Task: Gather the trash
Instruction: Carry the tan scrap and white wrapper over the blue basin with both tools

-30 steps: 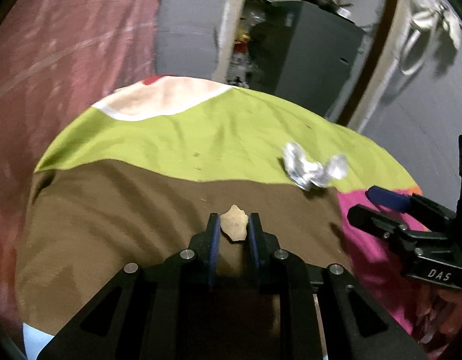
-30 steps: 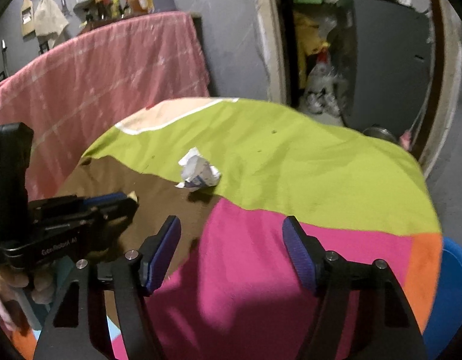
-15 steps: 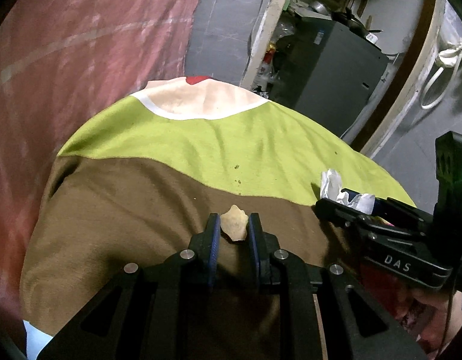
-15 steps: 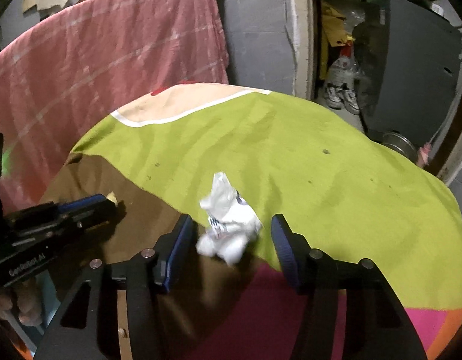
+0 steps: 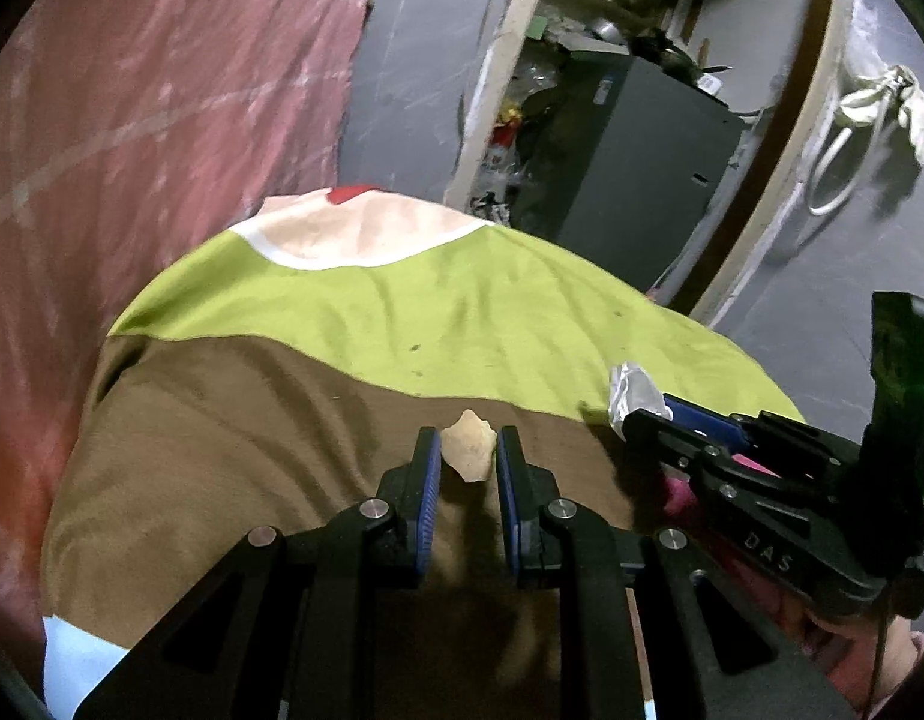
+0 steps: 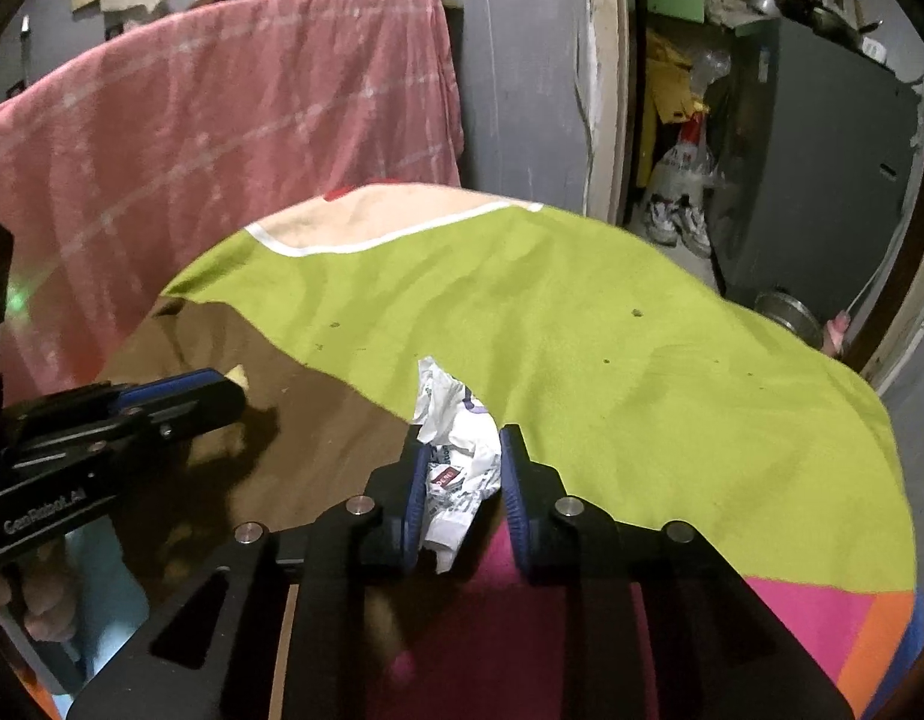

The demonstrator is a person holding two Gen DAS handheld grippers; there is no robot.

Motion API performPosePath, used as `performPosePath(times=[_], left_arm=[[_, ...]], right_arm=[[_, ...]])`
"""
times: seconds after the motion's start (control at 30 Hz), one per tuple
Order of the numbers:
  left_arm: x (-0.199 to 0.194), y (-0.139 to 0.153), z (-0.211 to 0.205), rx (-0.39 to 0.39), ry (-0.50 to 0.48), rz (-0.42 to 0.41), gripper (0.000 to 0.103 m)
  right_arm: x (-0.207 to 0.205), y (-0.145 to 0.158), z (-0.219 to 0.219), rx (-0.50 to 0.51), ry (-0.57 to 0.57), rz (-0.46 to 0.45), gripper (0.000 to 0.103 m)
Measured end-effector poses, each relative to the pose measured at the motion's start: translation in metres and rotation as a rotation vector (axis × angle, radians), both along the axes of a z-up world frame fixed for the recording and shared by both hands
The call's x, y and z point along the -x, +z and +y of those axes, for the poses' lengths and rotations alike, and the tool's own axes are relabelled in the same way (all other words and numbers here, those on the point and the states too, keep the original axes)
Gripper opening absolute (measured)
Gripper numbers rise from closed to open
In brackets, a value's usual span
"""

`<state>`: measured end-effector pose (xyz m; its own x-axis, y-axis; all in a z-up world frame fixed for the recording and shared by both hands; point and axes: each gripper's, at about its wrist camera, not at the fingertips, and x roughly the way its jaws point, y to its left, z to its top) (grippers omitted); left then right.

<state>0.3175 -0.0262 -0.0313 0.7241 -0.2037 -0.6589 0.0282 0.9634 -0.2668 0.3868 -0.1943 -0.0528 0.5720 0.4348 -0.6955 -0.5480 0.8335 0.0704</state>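
In the left wrist view, the left gripper (image 5: 468,459) is seen with its jaws drawn nearly together on a small tan scrap (image 5: 469,455), which is pinched between the blue pads and held above the brown patch of the bedspread (image 5: 402,300); that piece of trash can be judged as already collected. To the right of the tan scrap, the right gripper (image 5: 654,414) is seen side-on at the border of the green and brown patches, with a bit of crumpled wrapper (image 5: 633,390) showing at its tip. No bin or bag is visible in this view. In the right wrist view, the jaws of the right gripper (image 6: 465,468) have just been closing and are now narrow, with the crumpled wrapper (image 6: 456,456) squeezed between the pads, its top poking out ahead of them towards the green patch of the bedspread (image 6: 582,330). Whether the wrapper has been lifted clear of the bedspread cannot be told. The left gripper (image 6: 222,387) is seen to the left of the wrapper, over the brown patch. No other trash is seen on the bedspread, so what appears left is for both pieces to be carried off and dropped somewhere out of view
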Motion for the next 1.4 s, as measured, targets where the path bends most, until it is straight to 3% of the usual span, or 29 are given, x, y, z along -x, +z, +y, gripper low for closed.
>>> performPosePath(times=[0.27,0.87,1.13,1.4], left_arm=[[0.023,0.027,-0.026,-0.008,-0.036,-0.130,0.015],[0.070,0.102,-0.098,0.044,-0.098,-0.485,0.015],[0.095,0.123,-0.153,0.048,-0.161,-0.606,0.015],[0.116,0.125,-0.215,0.068,-0.218,-0.705,0.015]], right_arm=[[0.043,0.033,-0.033,-0.101,-0.065,-0.135,0.021],[0.141,0.130,-0.128,-0.235,-0.283,-0.572,0.021],[0.178,0.144,-0.177,-0.220,-0.421,-0.716,0.021],[0.206,0.134,-0.225,-0.152,-0.571,-0.832,0.021]])
